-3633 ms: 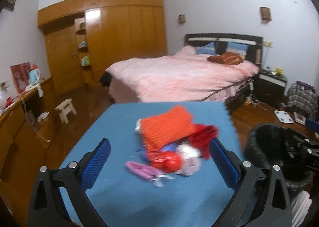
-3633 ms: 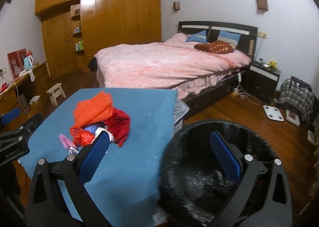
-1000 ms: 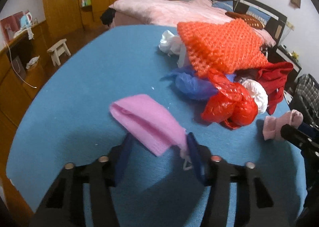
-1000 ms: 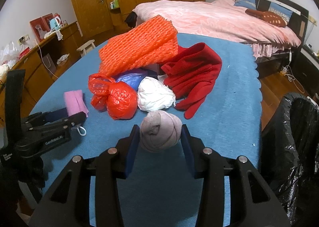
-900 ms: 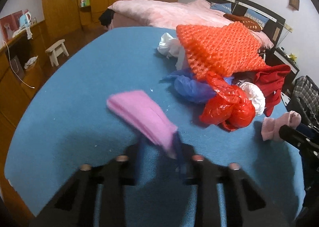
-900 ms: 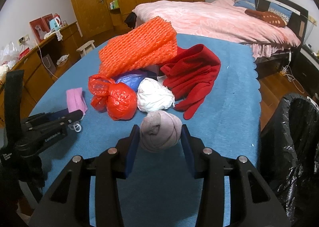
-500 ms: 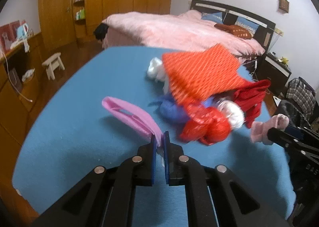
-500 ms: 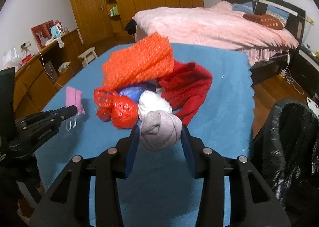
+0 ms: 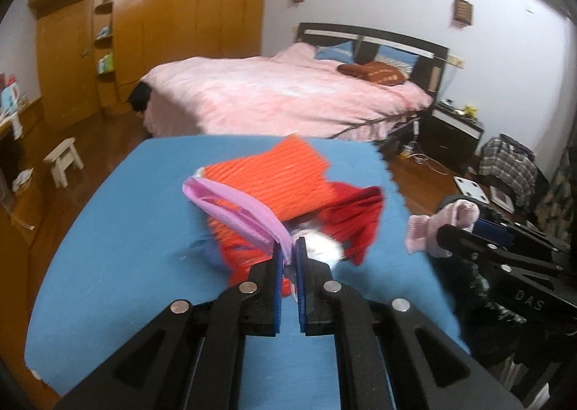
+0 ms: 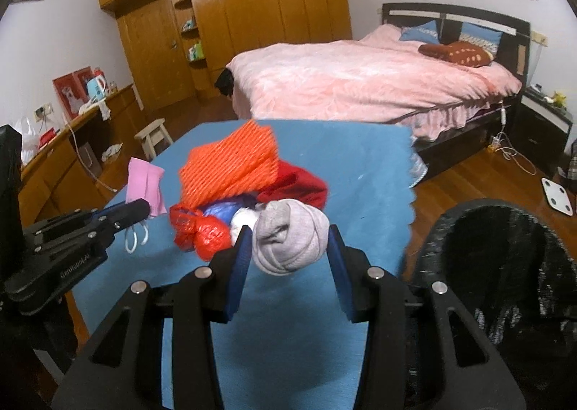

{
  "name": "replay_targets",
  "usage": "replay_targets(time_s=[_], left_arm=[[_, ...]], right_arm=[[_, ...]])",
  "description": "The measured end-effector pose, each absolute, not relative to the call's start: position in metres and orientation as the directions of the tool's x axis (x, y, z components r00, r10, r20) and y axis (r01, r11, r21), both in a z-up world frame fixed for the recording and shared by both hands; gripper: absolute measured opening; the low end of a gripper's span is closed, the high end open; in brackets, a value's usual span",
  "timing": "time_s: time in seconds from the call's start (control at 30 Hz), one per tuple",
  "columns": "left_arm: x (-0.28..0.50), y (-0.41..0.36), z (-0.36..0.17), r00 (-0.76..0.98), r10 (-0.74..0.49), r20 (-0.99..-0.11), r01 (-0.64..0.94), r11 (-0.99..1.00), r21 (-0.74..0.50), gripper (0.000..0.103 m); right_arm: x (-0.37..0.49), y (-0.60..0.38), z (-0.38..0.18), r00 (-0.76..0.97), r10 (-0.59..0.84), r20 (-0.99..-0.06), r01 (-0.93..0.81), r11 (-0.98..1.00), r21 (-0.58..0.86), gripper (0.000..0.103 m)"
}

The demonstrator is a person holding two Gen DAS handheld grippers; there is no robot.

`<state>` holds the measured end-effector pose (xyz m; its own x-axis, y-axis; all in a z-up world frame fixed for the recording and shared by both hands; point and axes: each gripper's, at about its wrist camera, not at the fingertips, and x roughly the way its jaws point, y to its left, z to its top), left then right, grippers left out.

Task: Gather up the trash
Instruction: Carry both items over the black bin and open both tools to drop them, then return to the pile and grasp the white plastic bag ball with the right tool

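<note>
My left gripper (image 9: 287, 251) is shut on a pink face mask (image 9: 238, 210) and holds it above the blue table (image 9: 108, 229); the mask also shows in the right wrist view (image 10: 146, 184). My right gripper (image 10: 288, 244) is shut on a rolled pale pink sock (image 10: 290, 242), lifted off the table; it also shows in the left wrist view (image 9: 441, 226). On the table lie an orange foam net (image 10: 230, 164), a red glove (image 10: 299, 186), a red plastic bag (image 10: 202, 229), a blue bag (image 10: 223, 210) and a white wad (image 10: 243, 220). A black-lined trash bin (image 10: 505, 265) stands right of the table.
A pink bed (image 10: 360, 85) stands beyond the table, with a wooden wardrobe (image 10: 234, 20) behind. A small stool (image 10: 155, 137) and a wooden counter (image 10: 54, 164) are on the left. A nightstand (image 10: 541, 121) and floor scale (image 10: 557, 195) are on the right.
Both grippers closed on their items and lifted them off the table: the left on the pink mask, the right holding the sock. Both have risen and drawn back from the pile.
</note>
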<state>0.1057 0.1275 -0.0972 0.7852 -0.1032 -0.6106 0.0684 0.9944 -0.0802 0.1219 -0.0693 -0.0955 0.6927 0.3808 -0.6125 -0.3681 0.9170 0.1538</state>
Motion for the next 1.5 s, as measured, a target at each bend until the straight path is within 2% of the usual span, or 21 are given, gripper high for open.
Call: replay_targets(time_s=[0.33, 0.67, 1.0, 1.03, 1.07, 1.13, 1.17, 1.23, 1.33, 1.43, 1.5], left_arm=[[0.12, 0.041, -0.088, 0.763, -0.262, -0.591, 0.268, 0.96, -0.079, 0.007], [0.139, -0.054, -0.09, 0.695, -0.422, -0.582, 0.454, 0.885, -0.101, 0.007], [0.149, -0.116, -0.105, 0.61, -0.509, -0.607, 0.561, 0.819, -0.122, 0.007], [0.15, -0.118, -0.107, 0.6, -0.517, -0.611, 0.568, 0.813, -0.129, 0.014], [0.151, -0.12, -0.109, 0.587, -0.527, -0.615, 0.577, 0.805, -0.139, 0.037], [0.153, -0.121, -0.109, 0.585, -0.532, -0.612, 0.574, 0.805, -0.152, 0.064], [0.151, -0.116, -0.109, 0.59, -0.535, -0.605, 0.572, 0.806, -0.154, 0.065], [0.15, -0.11, -0.109, 0.595, -0.529, -0.605, 0.568, 0.809, -0.149, 0.071], [0.15, -0.096, -0.107, 0.616, -0.507, -0.602, 0.541, 0.829, -0.144, 0.077], [0.15, -0.075, -0.105, 0.654, -0.467, -0.595, 0.493, 0.86, -0.132, 0.087], [0.148, -0.057, -0.102, 0.674, -0.445, -0.59, 0.462, 0.877, -0.133, 0.089]], right_arm=[[0.112, -0.14, -0.086, 0.751, 0.276, -0.6, -0.24, 0.961, 0.141, 0.041], [0.096, -0.237, -0.097, 0.78, 0.076, -0.621, -0.029, 0.996, 0.084, 0.041], [0.085, -0.294, -0.115, 0.767, -0.031, -0.64, 0.101, 0.992, 0.073, 0.043], [0.085, -0.296, -0.116, 0.766, -0.037, -0.642, 0.107, 0.992, 0.071, 0.044], [0.084, -0.298, -0.118, 0.765, -0.043, -0.642, 0.112, 0.991, 0.068, 0.046], [0.082, -0.299, -0.119, 0.765, -0.057, -0.642, 0.127, 0.99, 0.063, 0.06], [0.081, -0.3, -0.118, 0.767, -0.063, -0.639, 0.134, 0.989, 0.064, 0.063], [0.084, -0.299, -0.117, 0.77, -0.074, -0.634, 0.146, 0.987, 0.062, 0.078], [0.083, -0.299, -0.115, 0.777, -0.088, -0.623, 0.158, 0.986, 0.057, 0.09], [0.083, -0.294, -0.113, 0.783, -0.081, -0.616, 0.15, 0.987, 0.061, 0.094], [0.084, -0.288, -0.11, 0.787, -0.071, -0.613, 0.139, 0.988, 0.065, 0.095]])
